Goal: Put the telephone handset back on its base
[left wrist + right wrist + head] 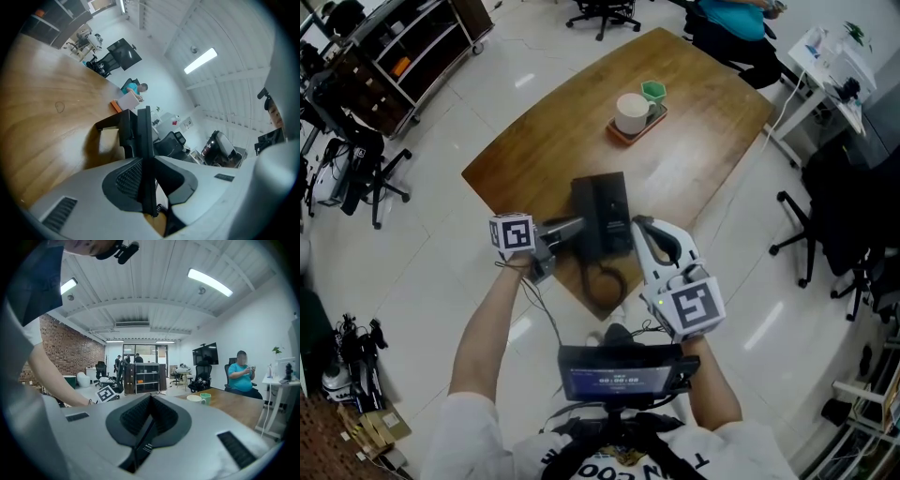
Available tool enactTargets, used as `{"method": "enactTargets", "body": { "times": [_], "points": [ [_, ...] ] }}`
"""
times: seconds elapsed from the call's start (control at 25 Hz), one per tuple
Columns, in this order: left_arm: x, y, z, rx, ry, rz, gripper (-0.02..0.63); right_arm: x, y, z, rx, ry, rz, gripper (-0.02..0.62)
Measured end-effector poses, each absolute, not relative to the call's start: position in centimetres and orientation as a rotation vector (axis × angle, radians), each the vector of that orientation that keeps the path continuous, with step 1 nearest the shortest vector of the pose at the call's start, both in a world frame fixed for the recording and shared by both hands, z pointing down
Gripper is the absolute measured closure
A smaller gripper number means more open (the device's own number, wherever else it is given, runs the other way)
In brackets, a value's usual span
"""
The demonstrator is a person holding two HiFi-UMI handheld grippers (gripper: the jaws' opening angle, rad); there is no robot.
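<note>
The black telephone base sits at the near edge of the wooden table. Its coiled cord hangs off that edge. My left gripper reaches in from the left, shut on the black handset at the base's left side. In the left gripper view the handset stands edge-on between the pads of the left gripper, with the base just behind. My right gripper hovers beside the base's right side, shut and holding nothing. In its own view the right gripper points out across the room.
A tray with a white cup and a green cup stands at the table's middle. A seated person in turquoise is at the far end. Office chairs and shelves ring the table.
</note>
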State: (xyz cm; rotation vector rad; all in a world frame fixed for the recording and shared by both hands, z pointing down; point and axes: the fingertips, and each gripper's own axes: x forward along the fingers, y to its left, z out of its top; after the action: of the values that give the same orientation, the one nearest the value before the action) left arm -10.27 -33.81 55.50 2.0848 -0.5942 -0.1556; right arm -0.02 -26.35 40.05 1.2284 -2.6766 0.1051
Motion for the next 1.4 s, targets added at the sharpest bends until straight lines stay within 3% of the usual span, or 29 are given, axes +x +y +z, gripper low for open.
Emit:
{"method": "enactTargets", "body": {
  "times": [0.72, 0.92, 1.08, 1.12, 1.2, 1.4],
  "points": [
    [-10.0, -34.5, 56.3, 2.067, -0.574, -0.164, 0.525, 0.4, -26.6, 40.8, 1.244, -2.666, 0.141, 0.595],
    [-10.6, -34.9, 56.8, 2.074, -0.623, -0.142, 0.458, 0.3, -26.6, 40.9, 1.242, -2.668, 0.144, 0.595],
    [-10.8, -34.7, 57.0, 2.077, -0.627, -0.141, 0.446, 0.1, -26.6, 41.0, 1.235, -2.669, 0.148, 0.595],
    [-10.6, -34.5, 56.8, 2.080, -0.609, -0.148, 0.456, 0.1, -26.6, 41.1, 1.234, -2.668, 0.150, 0.595],
    [-10.3, -34.3, 56.3, 2.078, -0.573, -0.171, 0.540, 0.0, -26.6, 41.1, 1.232, -2.663, 0.154, 0.595],
    [-10.6, -34.2, 56.0, 2.046, -0.551, -0.216, 0.546, 0.0, -26.5, 41.1, 1.236, -2.654, 0.145, 0.595]
  ]
}}
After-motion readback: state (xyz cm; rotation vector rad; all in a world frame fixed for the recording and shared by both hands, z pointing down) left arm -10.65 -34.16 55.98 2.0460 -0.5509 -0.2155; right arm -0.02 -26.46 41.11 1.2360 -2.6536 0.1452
